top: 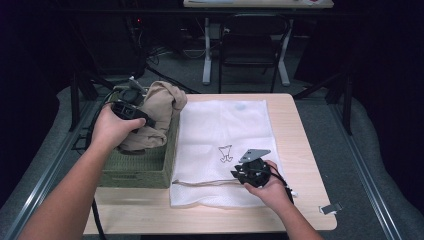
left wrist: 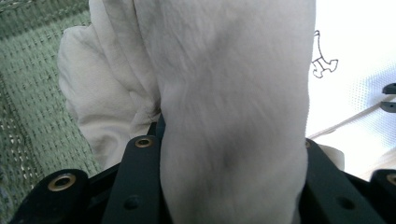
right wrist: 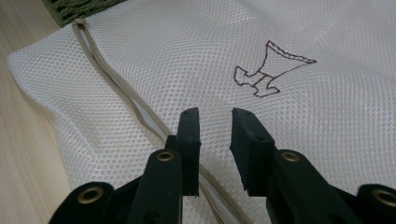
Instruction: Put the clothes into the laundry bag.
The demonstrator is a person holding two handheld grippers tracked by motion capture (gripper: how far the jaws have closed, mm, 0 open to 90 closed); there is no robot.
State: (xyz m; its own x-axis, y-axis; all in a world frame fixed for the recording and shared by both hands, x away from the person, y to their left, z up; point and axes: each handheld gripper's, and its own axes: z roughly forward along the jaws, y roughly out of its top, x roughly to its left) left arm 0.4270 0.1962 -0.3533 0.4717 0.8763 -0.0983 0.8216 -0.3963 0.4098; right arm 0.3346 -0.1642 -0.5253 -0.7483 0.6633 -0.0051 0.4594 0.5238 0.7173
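a beige garment [top: 155, 112] is held bunched between the jaws of the left gripper [top: 131, 111], hanging lengthwise above the green basket [top: 145, 167]. on the white mesh bag [top: 220, 125], the right gripper [top: 239, 172] is held slightly open, gripping nothing, beside the drawstring [right wrist: 121, 93].

Dark room; grey floor [top: 240, 75]; black chair [top: 252, 42] behind wooden table [top: 305, 150].
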